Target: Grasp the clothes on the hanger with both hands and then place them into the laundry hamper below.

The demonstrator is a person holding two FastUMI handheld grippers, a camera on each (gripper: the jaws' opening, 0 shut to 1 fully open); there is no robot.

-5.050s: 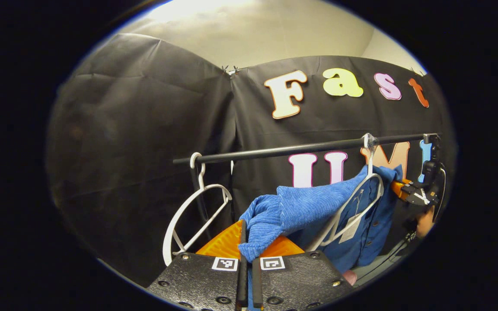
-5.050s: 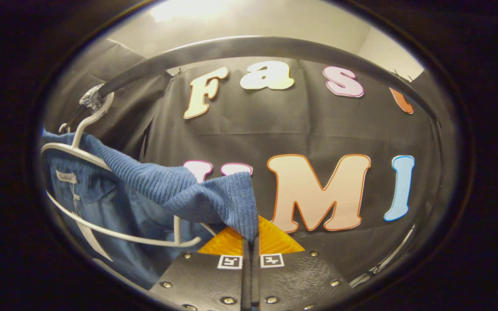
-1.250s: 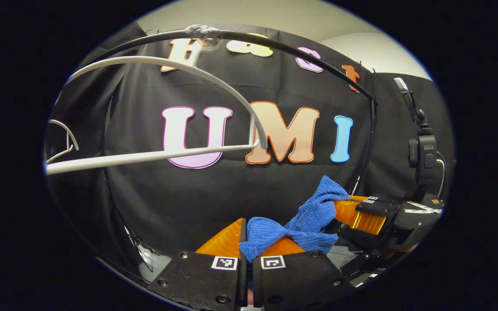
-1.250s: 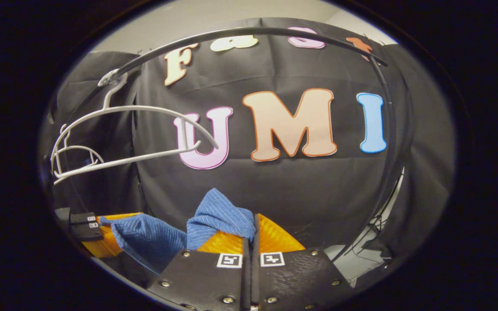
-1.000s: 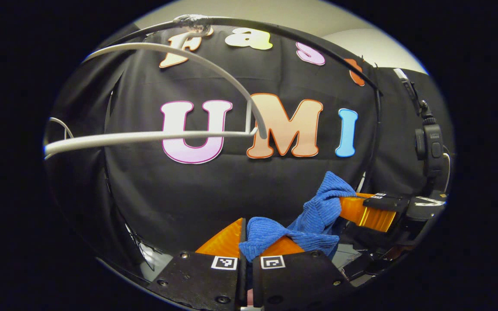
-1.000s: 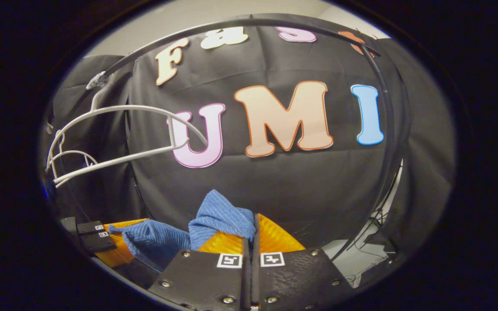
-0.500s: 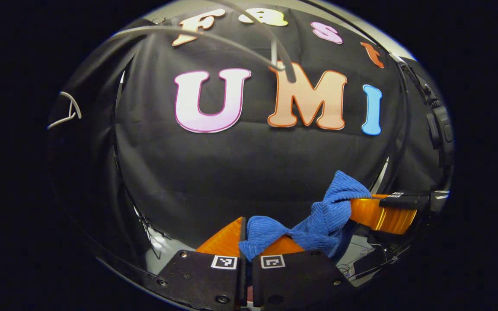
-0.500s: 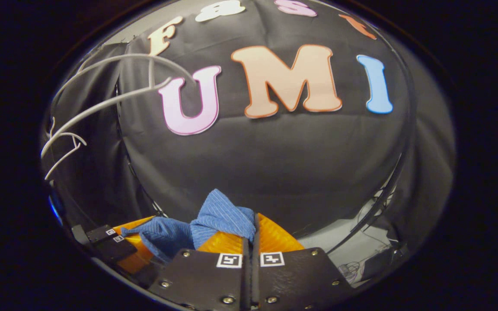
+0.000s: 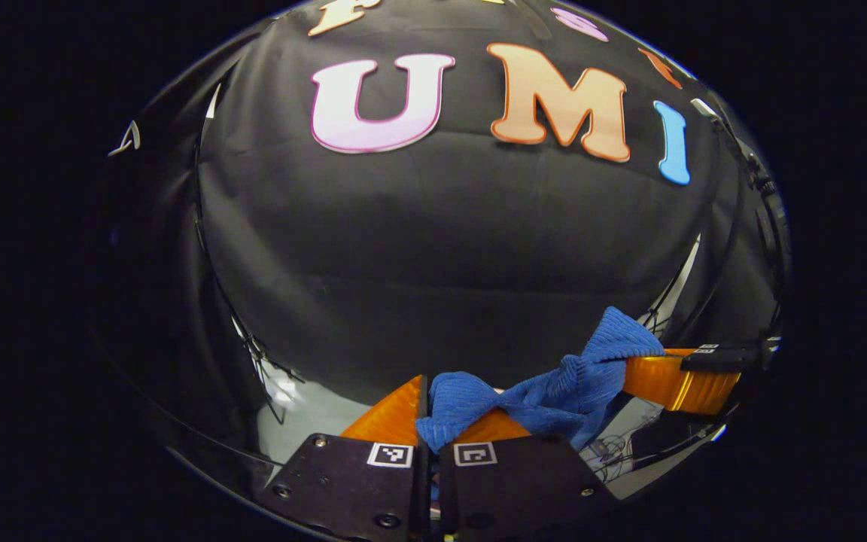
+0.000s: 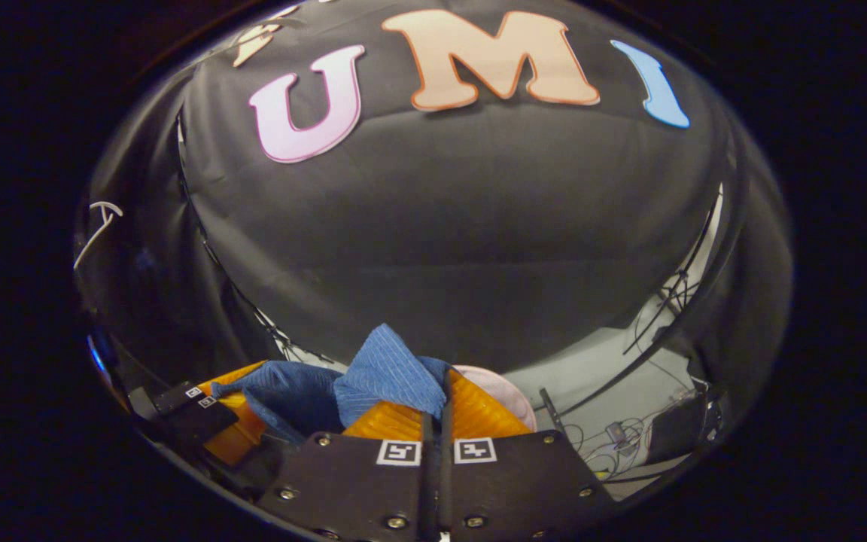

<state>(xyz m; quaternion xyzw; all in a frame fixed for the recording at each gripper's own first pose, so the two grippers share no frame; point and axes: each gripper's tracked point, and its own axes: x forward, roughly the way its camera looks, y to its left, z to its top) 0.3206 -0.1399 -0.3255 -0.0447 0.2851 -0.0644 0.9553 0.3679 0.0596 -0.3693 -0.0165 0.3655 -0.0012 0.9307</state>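
Left gripper view has the left gripper (image 9: 427,406) clamped on the blue garment (image 9: 546,388), which stretches across to the right gripper (image 9: 633,369). Right gripper view shows the right gripper (image 10: 437,406) likewise pinching the cloth, a pink rim (image 10: 505,395) just behind it.

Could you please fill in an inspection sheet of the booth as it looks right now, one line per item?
Surface: pale floor at the foot of the booth wall.
Job's things: blue garment stretched between both grippers, off the hanger; a pink rounded thing just beyond the right gripper's fingers, possibly the hamper.
Clutter: a dark box on the floor.
Grippers: left gripper shut on the garment; right gripper shut on it too.
Cables: loose wires on the floor by the box.
Surroundings: black cloth wall; a white hanger far off at the left.
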